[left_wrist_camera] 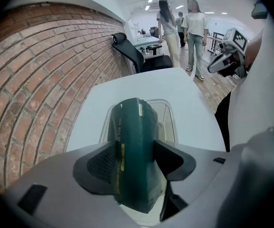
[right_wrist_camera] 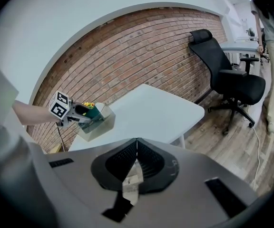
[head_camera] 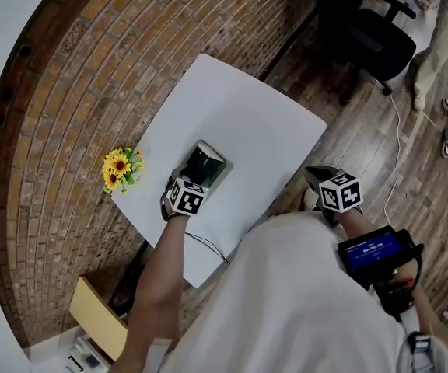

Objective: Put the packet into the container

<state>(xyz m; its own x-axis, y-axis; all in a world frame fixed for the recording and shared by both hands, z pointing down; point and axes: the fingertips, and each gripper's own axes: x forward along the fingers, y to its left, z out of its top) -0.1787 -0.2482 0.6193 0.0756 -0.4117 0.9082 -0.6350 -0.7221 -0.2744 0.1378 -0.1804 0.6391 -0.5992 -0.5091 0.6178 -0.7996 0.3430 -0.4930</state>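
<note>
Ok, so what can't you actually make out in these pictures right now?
- Print on the packet: in the left gripper view, the yellow lettering is too small and blurred to read.
- Floor of the container: in the left gripper view, it is hidden by the packet and the left hand-held gripper, so I cannot tell whether the packet touches bottom.
- Near side of the table: in the head view, it is partly covered by the person's shirt.

Dark green with a yellow strip down its edge, the packet (left_wrist_camera: pixel 136 151) stands on edge, pinched between the jaws of the left claw (left_wrist_camera: pixel 137 164), right over the open mouth of the container (left_wrist_camera: pixel 169 112). The container, a clear round-cornered tub, sits upright on the white table (left_wrist_camera: pixel 184 87), towards its left edge.
</note>
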